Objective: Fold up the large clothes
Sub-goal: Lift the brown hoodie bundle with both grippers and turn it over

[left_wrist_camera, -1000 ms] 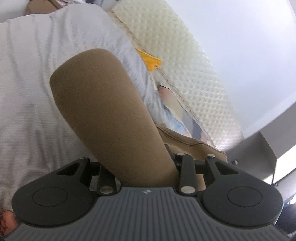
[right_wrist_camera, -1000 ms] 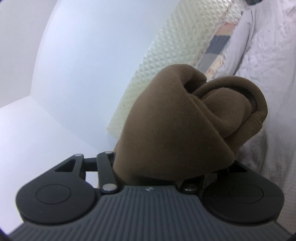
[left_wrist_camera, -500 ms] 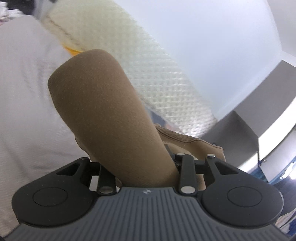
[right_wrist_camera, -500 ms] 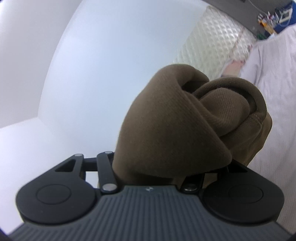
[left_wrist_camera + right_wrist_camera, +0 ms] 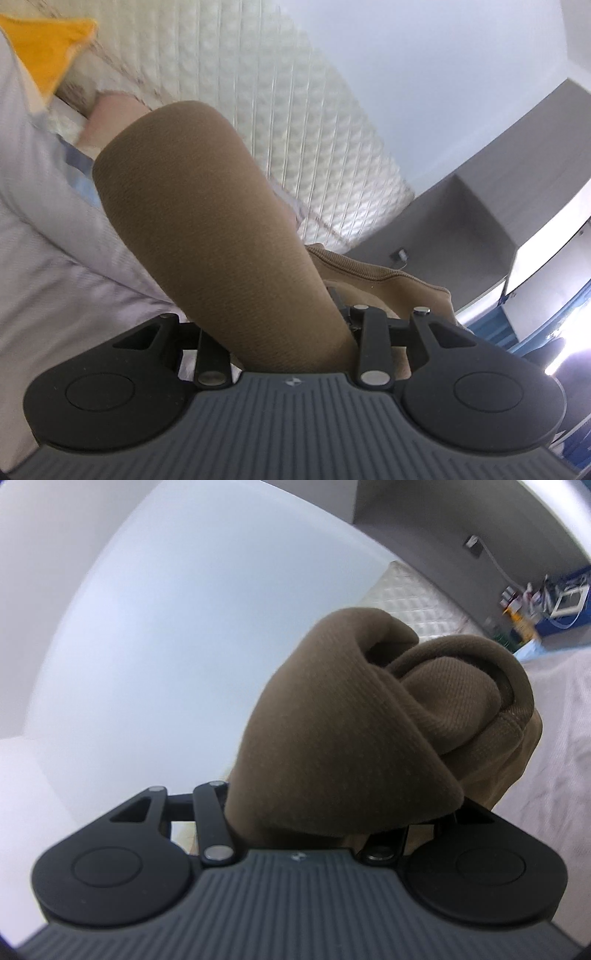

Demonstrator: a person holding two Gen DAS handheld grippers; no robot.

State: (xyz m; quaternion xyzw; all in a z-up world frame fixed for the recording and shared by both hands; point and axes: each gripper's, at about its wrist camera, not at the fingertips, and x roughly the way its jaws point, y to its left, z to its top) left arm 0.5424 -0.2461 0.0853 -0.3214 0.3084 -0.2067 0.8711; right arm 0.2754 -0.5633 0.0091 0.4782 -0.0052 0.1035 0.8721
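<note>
Left wrist view: the left gripper (image 5: 258,317) has its jaws pinching a smooth fold of the brown garment (image 5: 207,229) above the bed (image 5: 44,280). The right gripper (image 5: 332,805) likewise pinches a bunched edge, probably to spread the garment between both.

The brown knit garment (image 5: 221,236) bulges in a smooth roll on one side, bunched into folds (image 5: 369,738) on the other.

In the left wrist view, the garment (image 5: 221,236) drapes over the left hand-held gripper (image 5: 291,332), the bed sheet (image 5: 48,258) left of it, the mattress (image 5: 295,129) behind, against the wall (image 5: 424,74).

In the right wrist view, the garment (image 5: 351,746) bunches over the right hand-held gripper (image 5: 295,827), the bed sheet (image 5: 554,738) to its right.
</note>
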